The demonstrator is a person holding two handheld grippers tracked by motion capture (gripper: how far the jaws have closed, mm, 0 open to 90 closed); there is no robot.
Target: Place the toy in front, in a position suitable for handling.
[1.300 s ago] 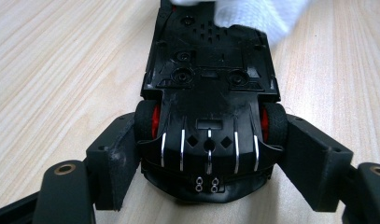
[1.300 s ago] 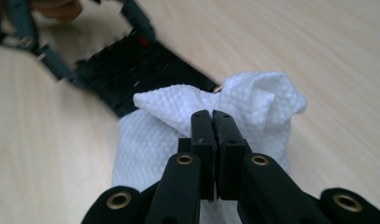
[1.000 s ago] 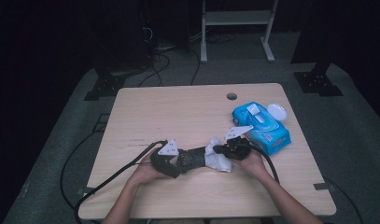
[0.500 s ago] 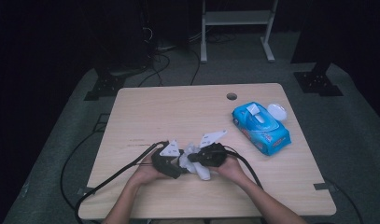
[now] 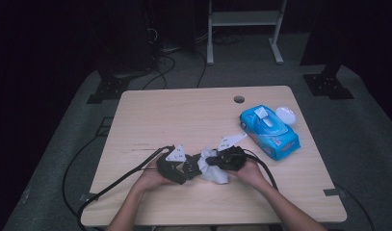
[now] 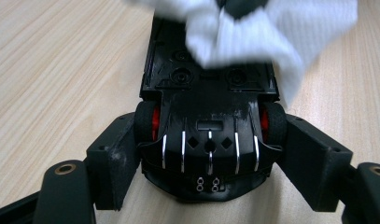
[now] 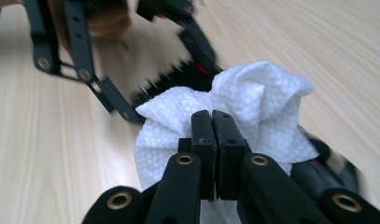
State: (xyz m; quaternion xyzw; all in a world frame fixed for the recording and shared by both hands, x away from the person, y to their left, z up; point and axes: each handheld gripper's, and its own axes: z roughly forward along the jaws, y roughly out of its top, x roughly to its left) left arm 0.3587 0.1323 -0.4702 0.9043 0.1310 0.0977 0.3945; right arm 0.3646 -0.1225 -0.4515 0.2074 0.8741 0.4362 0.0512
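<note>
White wipe point(image 7: 253, 107) pinched in the right gripper point(image 7: 211, 126) has slid leftward since a second ago — now bunched over the upturned toy car point(image 6: 208, 135); the left gripper point(image 6: 206, 168) clamps that car at its wheels on the table point(image 5: 184, 115), unmoved; wiping looks mid-stroke. Farther right — blue wipes pack point(image 5: 269, 130) and its lid point(image 5: 285, 115), well clear; nothing obstructs.

High view dim, surroundings near black; close views bright, evenly lit; right gripper view's background motion-blurred.
</note>
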